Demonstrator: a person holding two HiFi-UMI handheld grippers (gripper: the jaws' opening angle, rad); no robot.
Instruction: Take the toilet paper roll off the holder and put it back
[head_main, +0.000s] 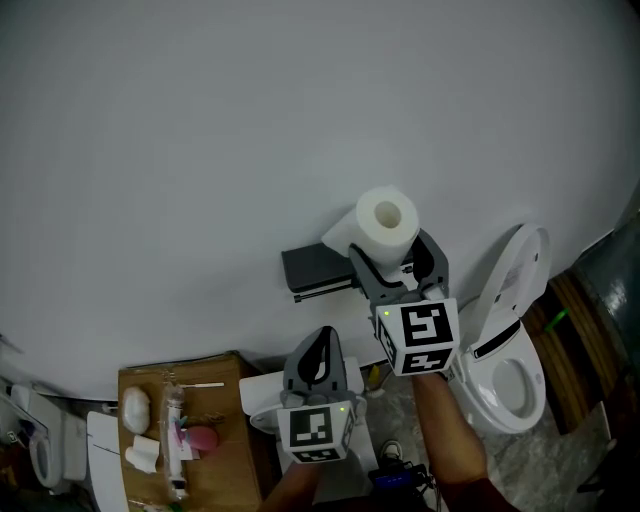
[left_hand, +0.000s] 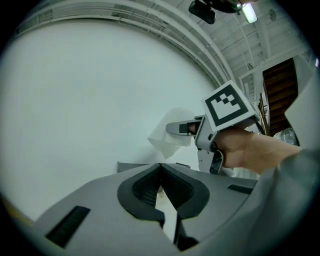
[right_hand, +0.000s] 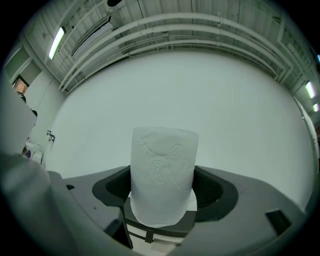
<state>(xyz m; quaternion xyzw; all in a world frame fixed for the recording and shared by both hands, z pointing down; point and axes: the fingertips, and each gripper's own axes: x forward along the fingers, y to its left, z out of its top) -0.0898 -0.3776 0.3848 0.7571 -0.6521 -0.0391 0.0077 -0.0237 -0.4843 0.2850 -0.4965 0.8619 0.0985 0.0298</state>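
A white toilet paper roll (head_main: 387, 222) is held clear of the wall, end-on toward me, with my right gripper (head_main: 392, 246) shut on it. In the right gripper view the roll (right_hand: 162, 175) stands upright between the jaws, whose midpoint (right_hand: 162, 194) lies on its lower half. The dark holder (head_main: 320, 270) is fixed to the white wall just left of and below the roll, with nothing on it. My left gripper (head_main: 320, 345) hangs lower, under the holder, shut with nothing in it. Its own view shows the shut jaws (left_hand: 161, 172), with the roll (left_hand: 167, 135) up and to the right.
A white toilet (head_main: 508, 375) with its lid (head_main: 522, 262) raised stands at the right. A brown board (head_main: 215, 440) at lower left carries several small toiletries. A white fixture (head_main: 262, 400) sits beside my left gripper. The plain white wall fills the upper view.
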